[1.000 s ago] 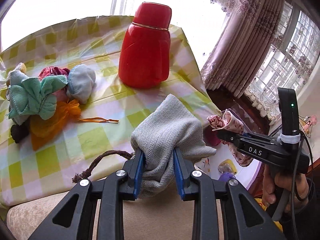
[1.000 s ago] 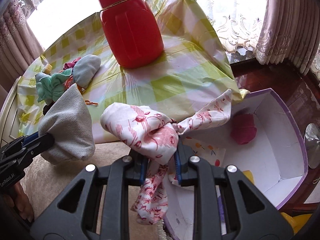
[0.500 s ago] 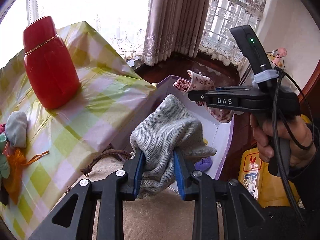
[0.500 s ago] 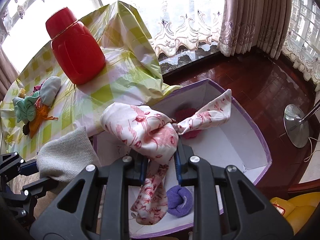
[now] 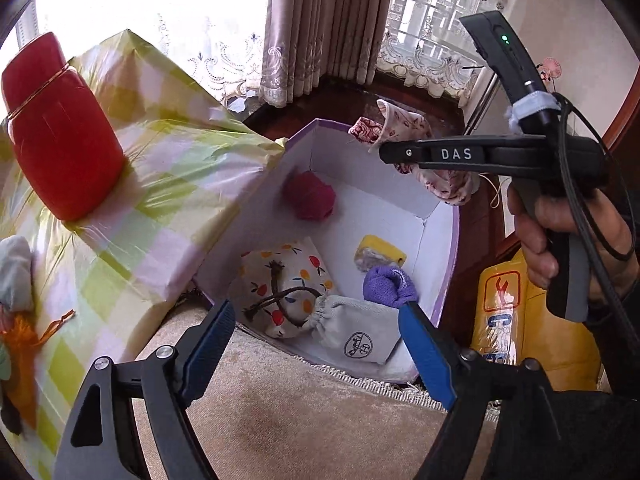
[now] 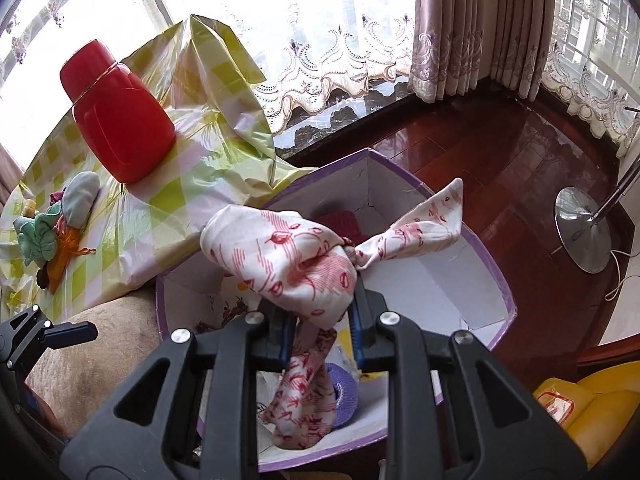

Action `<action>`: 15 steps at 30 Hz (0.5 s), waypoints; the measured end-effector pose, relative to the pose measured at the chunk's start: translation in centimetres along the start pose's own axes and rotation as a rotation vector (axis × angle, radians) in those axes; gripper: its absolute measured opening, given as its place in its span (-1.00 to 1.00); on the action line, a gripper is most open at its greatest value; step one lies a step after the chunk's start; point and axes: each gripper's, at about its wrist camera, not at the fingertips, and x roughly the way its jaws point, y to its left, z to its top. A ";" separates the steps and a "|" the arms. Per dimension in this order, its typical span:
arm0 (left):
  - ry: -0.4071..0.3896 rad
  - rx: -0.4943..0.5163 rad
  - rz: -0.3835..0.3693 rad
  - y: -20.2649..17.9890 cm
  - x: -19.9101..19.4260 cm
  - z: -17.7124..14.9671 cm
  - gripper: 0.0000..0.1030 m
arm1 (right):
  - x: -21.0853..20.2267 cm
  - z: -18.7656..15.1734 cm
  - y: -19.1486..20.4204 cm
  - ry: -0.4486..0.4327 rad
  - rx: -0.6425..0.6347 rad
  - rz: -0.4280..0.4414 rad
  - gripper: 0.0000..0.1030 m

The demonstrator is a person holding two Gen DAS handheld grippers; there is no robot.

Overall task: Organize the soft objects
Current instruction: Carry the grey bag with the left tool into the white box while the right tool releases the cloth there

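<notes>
A: Nearest, the left gripper (image 5: 316, 344) gapes wide and empty above the grey drawstring pouch (image 5: 356, 336), which lies inside the purple-rimmed box (image 5: 450, 264).

B: And the right gripper (image 6: 320, 332)?

A: Clamped on the red-printed cloth bundle (image 6: 288, 264), hanging over the box.

B: The risk?

A: I'd guess its loose tail snags a finger on release, or the bundle lands on the rim and tips out. Farther off, a pile of soft things (image 6: 52, 232) waits on the checked tablecloth (image 6: 168, 200).
</notes>
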 end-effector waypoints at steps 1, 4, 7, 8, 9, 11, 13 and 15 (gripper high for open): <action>-0.009 -0.026 -0.001 0.5 -0.1 0.0 0.64 | 0.1 0.0 0.1 0.002 -0.002 0.003 -0.50; -0.029 -0.088 0.002 1.9 -0.7 -0.4 0.64 | 0.4 0.1 0.5 0.016 -0.016 0.010 -0.45; -0.048 -0.135 0.005 2.9 -1.3 -0.8 0.64 | 0.8 0.2 1.0 0.028 -0.027 -0.005 -0.28; -0.053 -0.149 0.005 3.2 -1.4 -0.9 0.64 | 0.8 0.2 1.1 0.028 -0.029 -0.004 -0.26; -0.057 -0.162 0.006 3.5 -1.6 -1.1 0.64 | 0.8 0.1 1.2 0.031 -0.032 -0.005 -0.22; -0.064 -0.182 0.009 3.9 -1.8 -1.3 0.64 | 0.8 0.1 1.5 0.032 -0.039 -0.007 -0.11; -0.071 -0.198 0.011 4.3 -2.0 -1.5 0.64 | 0.7 0.1 1.6 0.028 -0.040 -0.007 -0.08; -0.077 -0.210 0.012 4.6 -2.2 -1.6 0.64 | 0.7 0.1 1.8 0.031 -0.046 -0.004 -0.08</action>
